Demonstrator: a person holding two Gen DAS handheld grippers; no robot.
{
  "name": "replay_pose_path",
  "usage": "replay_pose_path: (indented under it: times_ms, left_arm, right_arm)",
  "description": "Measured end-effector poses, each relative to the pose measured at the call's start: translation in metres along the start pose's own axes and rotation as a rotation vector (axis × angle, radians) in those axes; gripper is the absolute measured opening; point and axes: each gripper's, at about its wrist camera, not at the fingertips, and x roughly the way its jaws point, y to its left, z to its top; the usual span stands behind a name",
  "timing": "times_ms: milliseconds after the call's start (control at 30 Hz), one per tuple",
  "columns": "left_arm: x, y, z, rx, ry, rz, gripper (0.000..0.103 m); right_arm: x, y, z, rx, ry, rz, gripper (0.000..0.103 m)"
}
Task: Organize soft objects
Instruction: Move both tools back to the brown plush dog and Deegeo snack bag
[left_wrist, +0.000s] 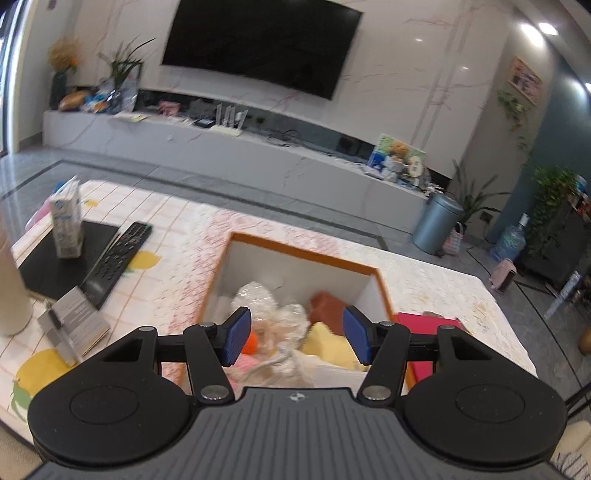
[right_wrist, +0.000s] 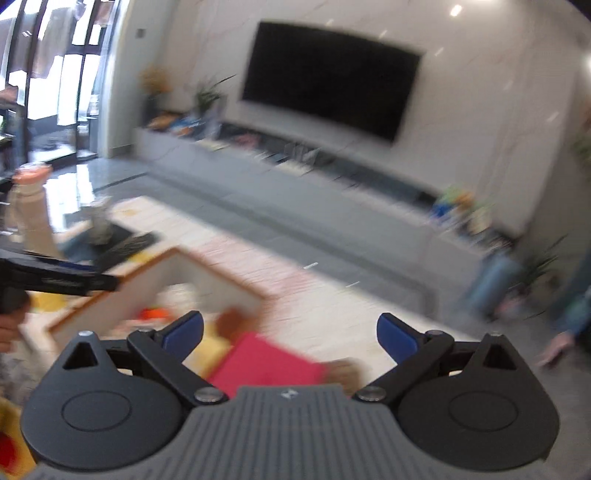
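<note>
- The left gripper (left_wrist: 297, 334) is hanging partly open and empty, its blue ribbed pads (left_wrist: 238, 336) gripping nothing while it is hovering above the orange-rimmed white cardboard box (left_wrist: 306, 254).
- Between and just beyond those pads, the crumpled clear plastic wrap (left_wrist: 275, 314), a pale yellow soft cloth (left_wrist: 325, 345) and a rust-brown soft block (left_wrist: 327, 306) are lying heaped in the box, probably because it serves as the collecting bin.
- The right gripper (right_wrist: 290, 338) is standing spread wide and empty; below and between its fingers a flat magenta-pink soft pad (right_wrist: 266, 363) is lying beside the box, seemingly still waiting to be stowed.
- Both grippers are tilting moderately downward toward the patterned tablecloth (left_wrist: 258, 221); the blurred right view suggests quick motion.
</note>
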Motion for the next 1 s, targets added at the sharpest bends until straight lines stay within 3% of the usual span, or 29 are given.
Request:
replay_pose_path:
  times_ms: [133, 367, 733, 1000]
  left_arm:
    - [-0.003, -0.023, -0.003, 0.054, -0.009, -0.035, 0.067]
    - [0.008, -0.073, -0.018, 0.137, 0.019, -0.096, 0.067]
    - [0.022, -0.137, -0.056, 0.308, 0.017, -0.158, 0.067]
    - [0.037, -0.138, -0.065, 0.275, 0.018, -0.135, 0.067]
  right_arm:
    - [-0.03, -0.036, -0.014, 0.003, -0.062, -0.162, 0.1]
    - [-0.047, -0.095, -0.061, 0.132, -0.072, -0.284, 0.1]
    - [-0.012, -0.122, -0.114, 0.216, 0.0, -0.288, 0.1]
    - [0.063, -0.13, -0.131, 0.301, 0.11, -0.201, 0.1]
